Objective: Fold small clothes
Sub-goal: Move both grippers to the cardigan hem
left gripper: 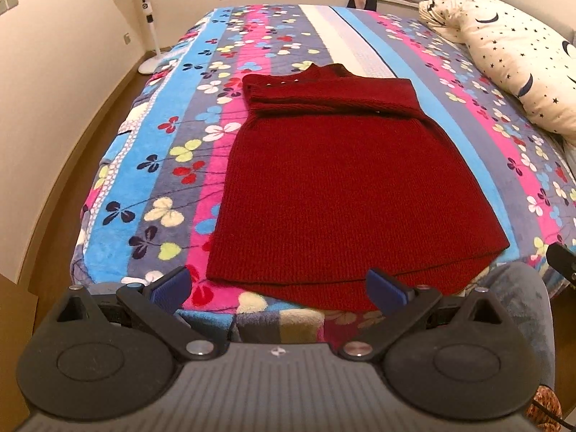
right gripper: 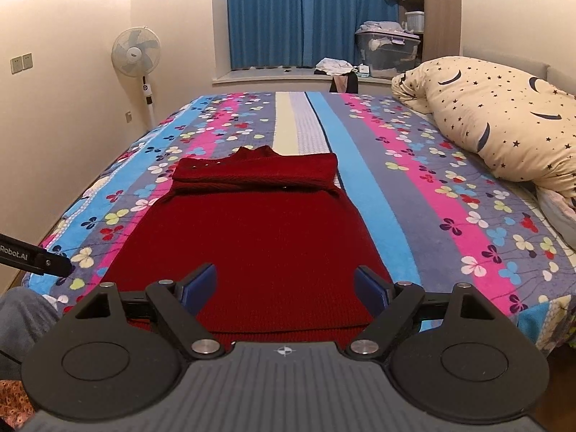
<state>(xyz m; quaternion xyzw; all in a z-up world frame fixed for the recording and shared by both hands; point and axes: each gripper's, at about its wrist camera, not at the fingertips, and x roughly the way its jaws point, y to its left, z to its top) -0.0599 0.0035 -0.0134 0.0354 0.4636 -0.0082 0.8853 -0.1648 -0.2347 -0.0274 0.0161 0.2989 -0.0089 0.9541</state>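
A dark red knitted dress (left gripper: 324,187) lies flat on the bed, its hem toward me, and both sleeves are folded across the chest near the collar (left gripper: 331,68). My left gripper (left gripper: 279,288) hovers open above the hem with nothing between its blue pads. In the right wrist view the same dress (right gripper: 252,244) spreads out ahead. My right gripper (right gripper: 286,289) stands open over the near hem, pads apart and empty. A black part of the left gripper (right gripper: 36,257) shows at that view's left edge.
The bed carries a striped flower-print blanket (left gripper: 172,136). A cream star-print duvet (left gripper: 518,57) is bunched along the right side. A standing fan (right gripper: 136,54) is by the left wall. Blue curtains (right gripper: 288,14), a window ledge with clothes and a storage box (right gripper: 388,50) lie beyond.
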